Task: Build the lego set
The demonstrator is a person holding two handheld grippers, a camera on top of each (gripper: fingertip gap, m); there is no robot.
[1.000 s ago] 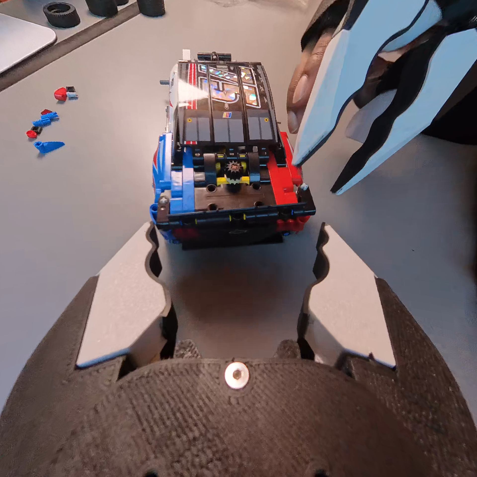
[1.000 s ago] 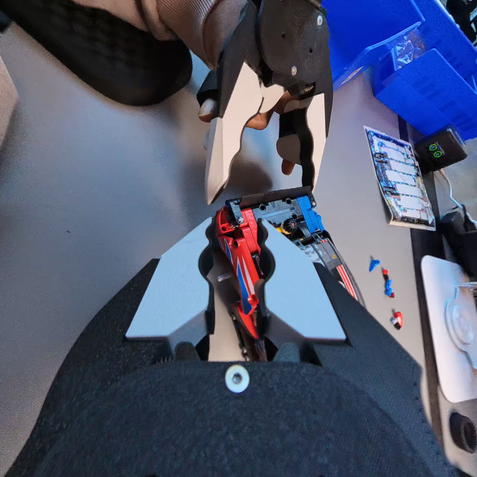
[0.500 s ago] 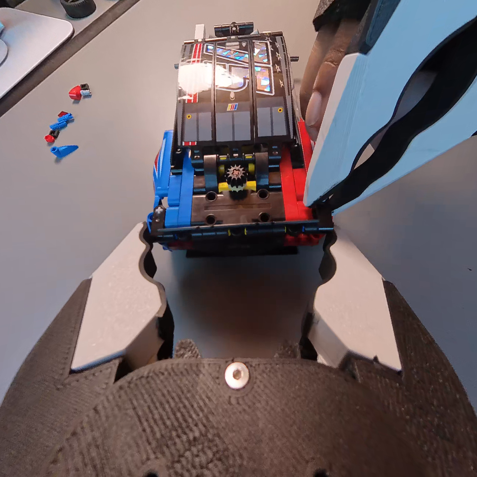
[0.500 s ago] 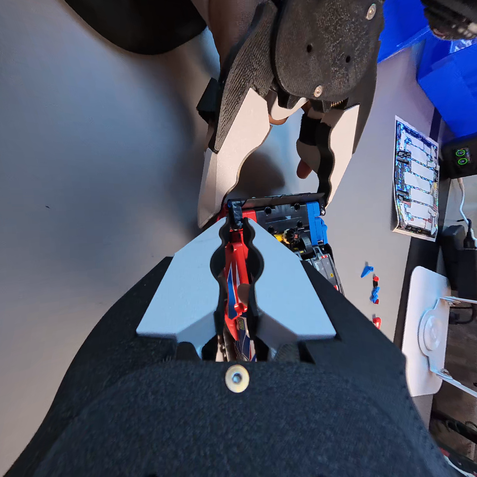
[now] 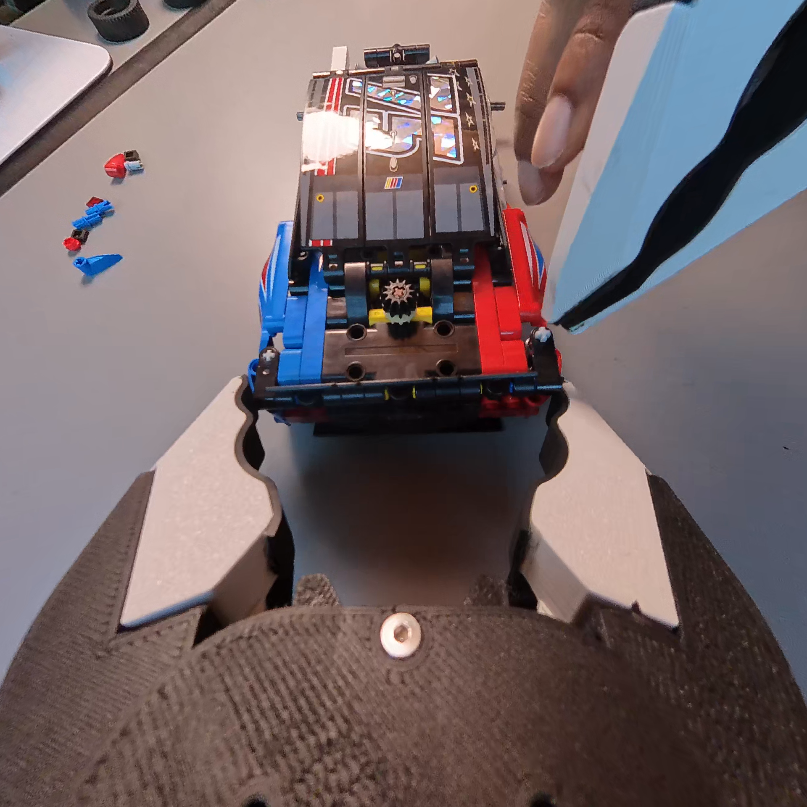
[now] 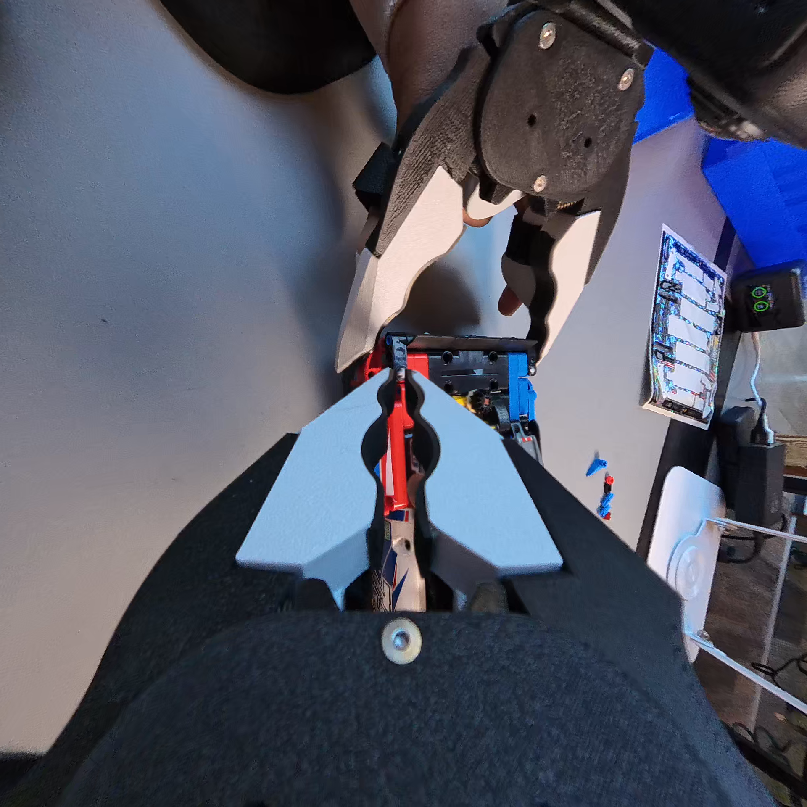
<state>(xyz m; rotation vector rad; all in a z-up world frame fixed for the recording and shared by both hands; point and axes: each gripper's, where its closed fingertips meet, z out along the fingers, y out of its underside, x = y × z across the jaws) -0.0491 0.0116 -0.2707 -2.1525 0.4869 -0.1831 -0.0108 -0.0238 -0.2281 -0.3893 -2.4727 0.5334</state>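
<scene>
The lego car (image 5: 401, 218), with a black stickered roof, a blue left side and a red right side, stands on the grey table with its rear end toward me. It also shows in the right wrist view (image 6: 471, 362). My left gripper (image 5: 404, 391) is open wide, with a fingertip at each end of the rear bumper. My right gripper (image 6: 401, 374) is shut and lies along the car's red side. Its tips sit at the black upright piece (image 5: 541, 349) on the red rear corner. I see nothing between its fingers (image 5: 611, 196).
Several small red and blue loose pieces (image 5: 91, 218) lie left of the car. Black tyres (image 5: 113, 19) and a silver slab (image 5: 43, 74) sit at the far left. A sticker sheet (image 6: 685, 323), blue bins (image 6: 764, 187) and a black device (image 6: 764, 301) lie beyond. A person's fingers (image 5: 550, 109) hover beside the roof. The silver slab (image 5: 43, 74) is about 35 cm from my left fingertips.
My left gripper has moved forward until its open fingers bracket the rear bumper. My right gripper has closed and slid along the red side to the rear corner.
</scene>
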